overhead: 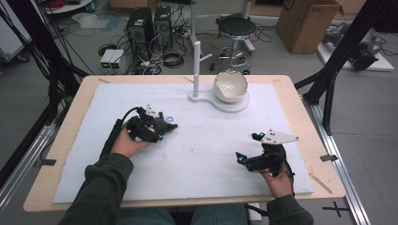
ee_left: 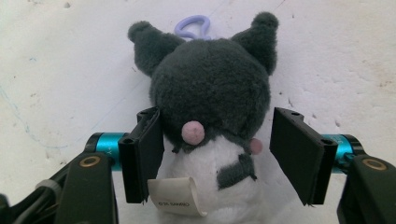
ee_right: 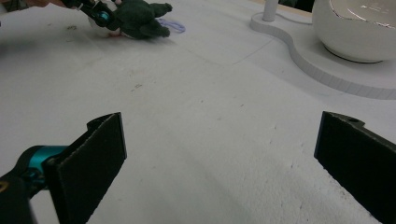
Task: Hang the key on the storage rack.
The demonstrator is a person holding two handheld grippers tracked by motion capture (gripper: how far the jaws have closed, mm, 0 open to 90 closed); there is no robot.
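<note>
A dark grey and white plush toy (ee_left: pixel 212 88) with a lilac loop (ee_left: pixel 192 24) lies on the white mat (overhead: pixel 202 154), left of centre. My left gripper (ee_left: pixel 217 154) straddles its body. The left pad (ee_left: pixel 144 154) touches the plush, while the right pad (ee_left: pixel 294 151) stands a little clear of it. From above, the left gripper (overhead: pixel 158 127) sits over the toy (overhead: pixel 168 125) in a person's hand. My right gripper (overhead: pixel 246 147) rests at the near right of the mat. Its jaws (ee_right: pixel 219 158) are open wide over bare mat, with the toy (ee_right: pixel 137 18) far off.
A white bowl (overhead: pixel 230 86) sits on a white base (overhead: pixel 234 105) with an upright post (overhead: pixel 196 61) at the back middle of the mat. The wooden table edge (overhead: pixel 324 178) runs around the mat. The same bowl (ee_right: pixel 359 28) shows ahead of the right gripper.
</note>
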